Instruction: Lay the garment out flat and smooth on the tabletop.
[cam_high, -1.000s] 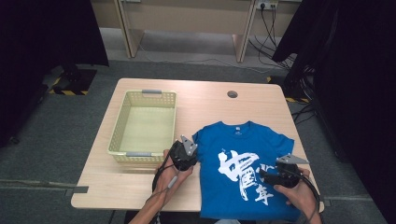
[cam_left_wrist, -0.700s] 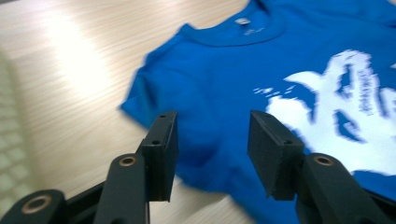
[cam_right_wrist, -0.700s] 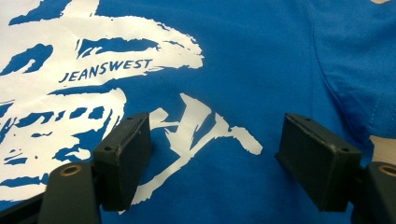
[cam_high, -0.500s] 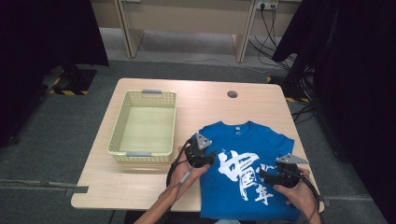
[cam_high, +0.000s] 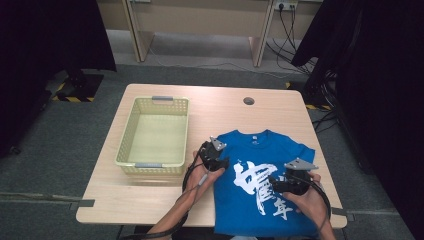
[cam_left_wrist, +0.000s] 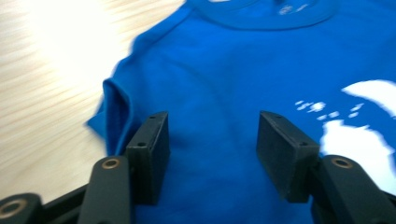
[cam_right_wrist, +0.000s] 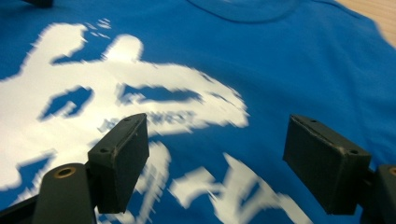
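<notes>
A blue T-shirt (cam_high: 260, 190) with a white brush-stroke print lies flat on the right half of the wooden table (cam_high: 150, 200), collar away from me. My left gripper (cam_high: 222, 162) hovers over the shirt's left shoulder; its jaws have just been opening and stand apart with nothing pressed between them (cam_left_wrist: 212, 140). The folded left sleeve (cam_left_wrist: 114, 112) lies just to its left. My right gripper (cam_high: 280, 186) is over the white print (cam_right_wrist: 140, 93), jaws wide apart (cam_right_wrist: 217, 156), the cloth under them but not gripped.
A pale yellow-green plastic basket (cam_high: 129, 150) with grey handles stands empty on the table's left half. A round cable hole (cam_high: 248, 101) sits near the far edge. Bare wood lies beyond the shirt's collar and at the front left.
The left gripper has moved right, from the shirt's left edge onto the shoulder area, and its jaws have spread. The right gripper has shifted slightly over the print.
</notes>
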